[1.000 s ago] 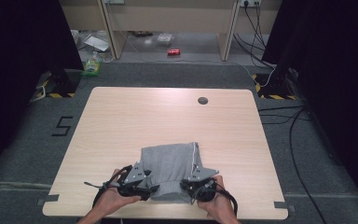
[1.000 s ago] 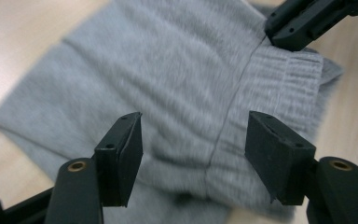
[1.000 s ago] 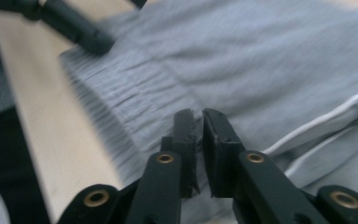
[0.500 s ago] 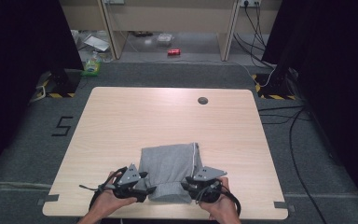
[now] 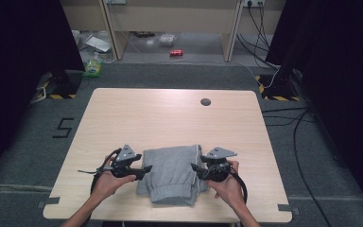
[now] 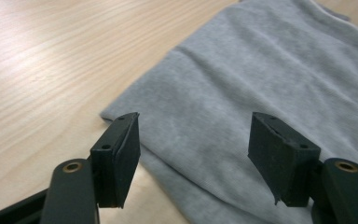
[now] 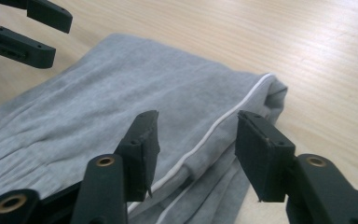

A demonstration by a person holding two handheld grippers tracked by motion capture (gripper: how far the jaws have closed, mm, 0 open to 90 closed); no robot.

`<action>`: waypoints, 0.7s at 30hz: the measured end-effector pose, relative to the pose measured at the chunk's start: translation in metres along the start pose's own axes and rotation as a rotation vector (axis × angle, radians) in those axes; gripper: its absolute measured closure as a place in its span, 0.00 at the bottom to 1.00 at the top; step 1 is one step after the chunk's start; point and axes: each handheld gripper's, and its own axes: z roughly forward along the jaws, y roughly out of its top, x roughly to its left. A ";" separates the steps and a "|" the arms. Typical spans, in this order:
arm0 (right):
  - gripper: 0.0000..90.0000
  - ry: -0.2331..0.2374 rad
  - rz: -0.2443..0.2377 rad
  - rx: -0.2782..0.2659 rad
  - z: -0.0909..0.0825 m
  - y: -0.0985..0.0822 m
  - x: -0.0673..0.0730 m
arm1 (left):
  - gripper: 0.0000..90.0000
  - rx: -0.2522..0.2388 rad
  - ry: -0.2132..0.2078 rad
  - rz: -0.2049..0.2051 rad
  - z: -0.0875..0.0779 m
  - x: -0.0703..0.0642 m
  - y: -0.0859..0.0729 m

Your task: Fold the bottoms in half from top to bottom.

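Note:
A folded grey garment (image 5: 172, 172) with a white piping stripe (image 7: 223, 119) lies flat on the near part of the wooden table (image 5: 170, 118). My left gripper (image 5: 145, 169) sits at its left edge, jaws open. In the left gripper view the cloth (image 6: 242, 84) lies under the gap and my left gripper (image 6: 193, 126) does not press it. My right gripper (image 5: 194, 168) is at the garment's right edge. Its jaws have just been opening. In its own view my right gripper (image 7: 196, 123) stands open above the piped fold, gripping nothing. The left gripper's jaws (image 7: 25, 28) show across the cloth.
A round cable hole (image 5: 205, 101) marks the table's far side. The near table edge runs just below the hands. On the floor beyond lie a red can (image 5: 176, 53) and a green packet (image 5: 93, 71). Cables (image 5: 288, 113) trail at the right.
Both hands have drawn apart, from over the garment's near part to its left and right edges. The right jaws have let go and opened. The garment now lies flat.

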 end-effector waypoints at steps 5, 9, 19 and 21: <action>0.49 -0.019 0.018 -0.005 0.006 0.007 -0.009 | 0.36 0.008 0.010 -0.035 0.004 0.009 0.004; 0.47 -0.022 0.043 -0.008 0.013 0.014 -0.018 | 0.35 0.016 0.029 -0.061 0.008 0.019 0.010; 0.45 -0.051 0.074 -0.012 0.029 0.027 -0.032 | 0.34 0.024 0.040 -0.106 0.014 0.033 0.016; 0.44 -0.054 0.072 -0.008 0.030 0.027 -0.035 | 0.34 0.028 0.042 -0.106 0.017 0.033 0.016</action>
